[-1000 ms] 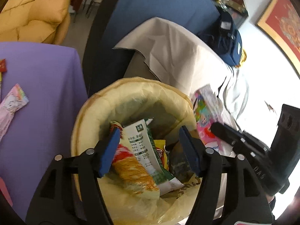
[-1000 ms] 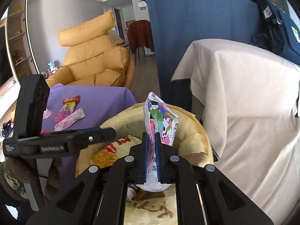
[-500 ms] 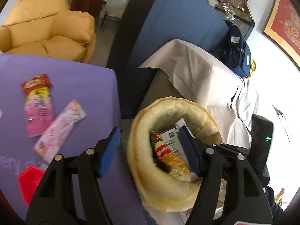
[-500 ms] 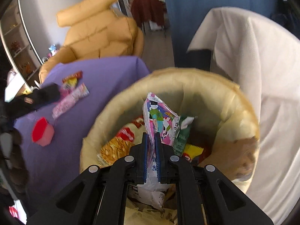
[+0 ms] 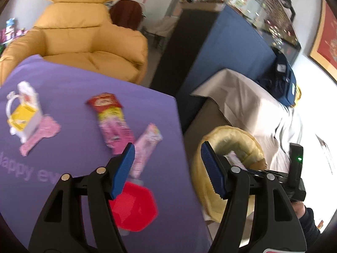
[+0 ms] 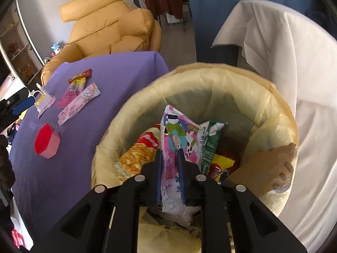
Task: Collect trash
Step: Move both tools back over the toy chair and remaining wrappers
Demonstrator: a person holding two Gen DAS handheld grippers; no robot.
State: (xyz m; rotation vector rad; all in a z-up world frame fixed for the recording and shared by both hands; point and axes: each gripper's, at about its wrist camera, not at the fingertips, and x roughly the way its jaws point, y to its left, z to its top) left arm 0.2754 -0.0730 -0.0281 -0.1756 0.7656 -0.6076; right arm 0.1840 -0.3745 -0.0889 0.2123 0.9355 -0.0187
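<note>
Already the bin holds several wrappers, and the cartoon wrapper hangs inside it between the right gripper's jaws, which have just been opening. Left — 2 pink wrappers, a red box and a carton on the purple tabletop; the left gripper hovers open, empty.

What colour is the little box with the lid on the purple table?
The little box is pink with a bright red lid, clearest in the right wrist view.

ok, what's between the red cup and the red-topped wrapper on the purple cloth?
Right wrist view: the pale pink wrapper lies between the red cup and red-topped wrapper.
</note>
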